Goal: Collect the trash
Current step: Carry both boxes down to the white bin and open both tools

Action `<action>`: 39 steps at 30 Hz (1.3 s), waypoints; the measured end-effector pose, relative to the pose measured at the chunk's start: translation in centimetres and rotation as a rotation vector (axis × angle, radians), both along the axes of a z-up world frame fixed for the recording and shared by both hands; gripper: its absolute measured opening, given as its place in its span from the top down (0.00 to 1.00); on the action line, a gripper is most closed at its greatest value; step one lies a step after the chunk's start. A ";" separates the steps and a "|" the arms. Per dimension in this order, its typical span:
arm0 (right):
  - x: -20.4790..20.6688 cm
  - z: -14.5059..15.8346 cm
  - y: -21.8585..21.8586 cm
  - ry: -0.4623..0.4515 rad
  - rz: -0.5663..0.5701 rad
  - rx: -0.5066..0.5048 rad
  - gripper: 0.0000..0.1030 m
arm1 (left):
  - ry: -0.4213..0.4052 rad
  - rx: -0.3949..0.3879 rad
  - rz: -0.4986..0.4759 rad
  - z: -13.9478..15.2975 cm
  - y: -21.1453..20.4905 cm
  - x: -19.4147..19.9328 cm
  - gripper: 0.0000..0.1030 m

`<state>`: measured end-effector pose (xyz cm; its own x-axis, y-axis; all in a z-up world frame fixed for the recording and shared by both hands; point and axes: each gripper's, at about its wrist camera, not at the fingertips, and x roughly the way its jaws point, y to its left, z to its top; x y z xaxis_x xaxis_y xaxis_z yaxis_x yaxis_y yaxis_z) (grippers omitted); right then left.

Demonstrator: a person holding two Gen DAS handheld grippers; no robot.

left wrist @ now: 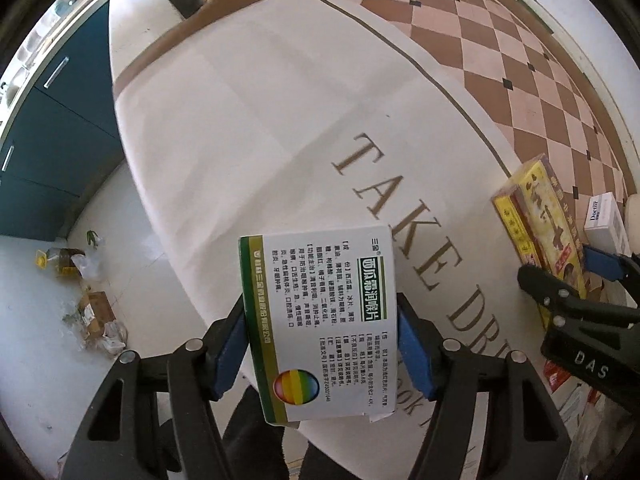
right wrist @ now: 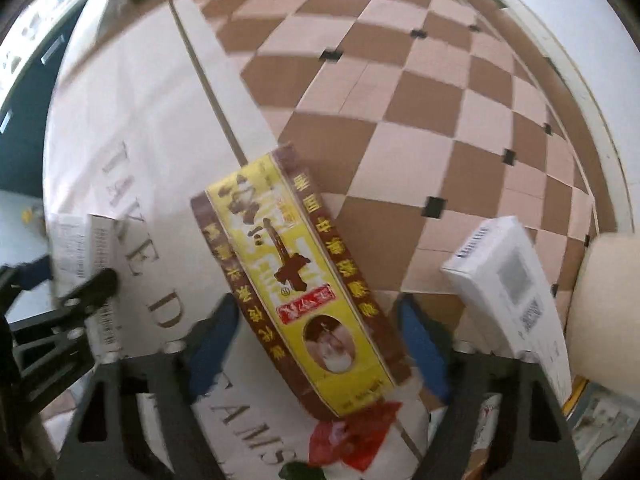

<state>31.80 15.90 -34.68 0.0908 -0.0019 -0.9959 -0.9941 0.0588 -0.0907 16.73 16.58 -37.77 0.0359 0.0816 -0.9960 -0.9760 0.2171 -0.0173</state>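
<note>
Trash box one, green-white pill box [left wrist: 320,320], pinched between pads of my left tool [left wrist: 322,344], lifted off counter [left wrist: 260,120] so it can be carried off. Yellow box [right wrist: 296,284] lies flat on counter between pads of my right tool [right wrist: 320,352]; pads spread either side, apparently not touching yet, lined up for grab. White box [right wrist: 508,280] rests right of right tool, untouched. No bin visible; drop place unknown. Red wrapper [right wrist: 356,440] under right tool.
</note>
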 end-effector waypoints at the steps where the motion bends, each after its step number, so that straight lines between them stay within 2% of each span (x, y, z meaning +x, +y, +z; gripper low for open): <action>1: -0.3 -0.1 0.1 -0.014 0.001 0.005 0.28 | 0.005 0.016 -0.006 0.2 0.0 -0.4 0.38; 9: -3.8 0.8 -0.9 -0.023 -0.070 0.061 0.33 | 0.029 0.196 -0.072 4.1 -0.1 -3.2 0.38; 15: -7.0 3.8 -3.6 -0.015 -0.198 0.145 0.34 | 0.008 0.297 -0.085 7.2 -0.6 -7.7 0.38; 21: -13.0 6.2 -7.7 0.071 -0.313 0.228 0.35 | -0.043 0.294 -0.048 8.9 -0.7 -14.3 0.38; 24: -16.7 6.2 -8.9 0.137 -0.337 0.254 0.35 | -0.053 0.255 -0.020 7.9 -1.4 -18.7 0.38; 27: -21.3 4.8 -11.4 0.199 -0.340 0.249 0.35 | -0.068 0.158 0.013 4.5 -1.4 -23.2 0.38; 30: -24.4 1.6 -13.0 0.254 -0.351 0.211 0.36 | -0.078 0.050 0.040 -0.7 -1.2 -26.0 0.38; 33: -27.7 -3.3 -14.3 0.254 -0.350 0.162 0.36 | -0.094 -0.054 0.050 -7.4 -0.5 -27.3 0.38; 39: -30.7 -18.1 -15.4 0.276 -0.454 0.048 0.36 | -0.138 -0.245 0.037 -22.8 1.6 -27.3 0.38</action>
<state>1.07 0.50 -52.80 -0.1737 0.0663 -0.9826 -0.8543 0.4861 0.1838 -10.62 18.17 -60.57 0.1741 -0.1571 -0.9721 -0.9679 0.1543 -0.1982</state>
